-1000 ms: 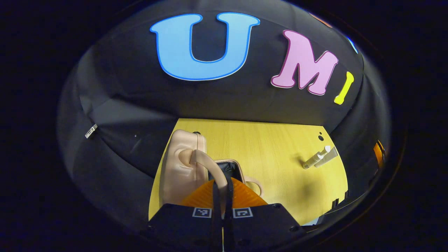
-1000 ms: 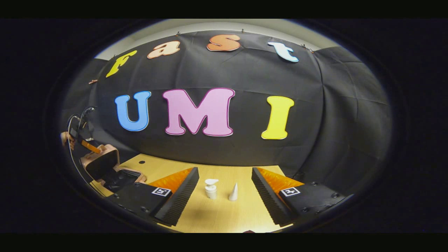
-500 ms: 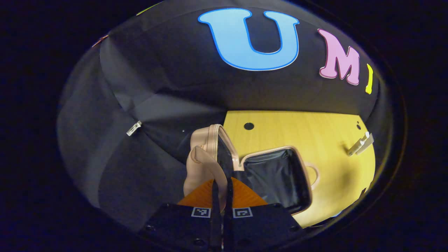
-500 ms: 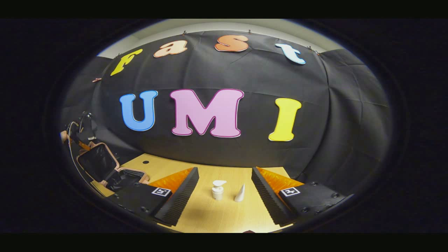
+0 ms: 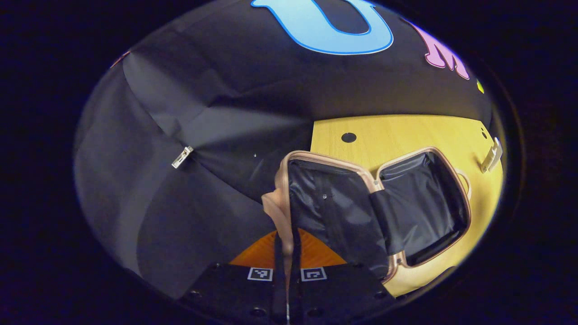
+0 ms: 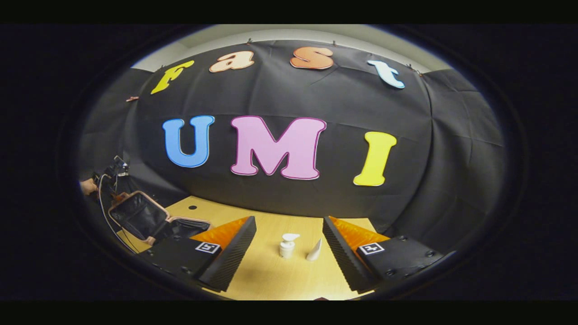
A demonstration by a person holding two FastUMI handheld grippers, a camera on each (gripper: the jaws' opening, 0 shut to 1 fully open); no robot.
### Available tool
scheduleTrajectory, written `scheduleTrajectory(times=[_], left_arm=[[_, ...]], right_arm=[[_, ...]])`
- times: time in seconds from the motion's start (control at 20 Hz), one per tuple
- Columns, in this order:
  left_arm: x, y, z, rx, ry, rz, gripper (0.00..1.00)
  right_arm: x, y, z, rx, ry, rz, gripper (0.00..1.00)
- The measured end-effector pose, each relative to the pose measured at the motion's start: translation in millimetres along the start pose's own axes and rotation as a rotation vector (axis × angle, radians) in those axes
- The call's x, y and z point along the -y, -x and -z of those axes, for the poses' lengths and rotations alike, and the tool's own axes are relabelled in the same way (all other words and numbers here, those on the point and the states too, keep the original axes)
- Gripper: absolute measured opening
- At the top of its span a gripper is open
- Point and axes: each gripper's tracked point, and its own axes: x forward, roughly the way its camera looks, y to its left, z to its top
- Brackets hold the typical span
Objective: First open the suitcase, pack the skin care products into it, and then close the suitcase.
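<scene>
The opening step is in hand: the left gripper (image 5: 286,253) is clenched on the lid handle (image 5: 277,212) of the suitcase (image 5: 420,203), lid raised, at the table's (image 6: 271,280) left end. The right gripper (image 6: 289,253) hangs released before the pump bottle (image 6: 286,245) and tube (image 6: 314,251). Next, release the handle and grasp a product.

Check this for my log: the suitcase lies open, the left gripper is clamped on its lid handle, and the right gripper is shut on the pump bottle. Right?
Not quite. In the right gripper view the right gripper is open, the pump bottle standing untouched between its fingers. The suitcase is open, the left gripper on its lid handle.
</scene>
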Motion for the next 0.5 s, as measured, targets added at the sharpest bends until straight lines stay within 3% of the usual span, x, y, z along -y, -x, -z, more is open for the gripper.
scheduleTrajectory(times=[0.15,0.25,0.35,0.5], left_arm=[[32,-24,34,-0.077,0.087,0.124,0.08],[38,-51,55,-0.109,0.139,0.149,0.08],[30,-60,62,-0.130,0.143,0.120,0.12],[2,-57,51,-0.083,0.075,0.006,0.20]], right_arm=[[9,4,0,-0.004,0.019,0.035,0.95],[10,6,5,-0.021,0.022,0.046,0.95],[6,9,7,-0.032,0.031,0.043,0.95],[3,11,7,-0.033,0.039,0.042,0.95]])
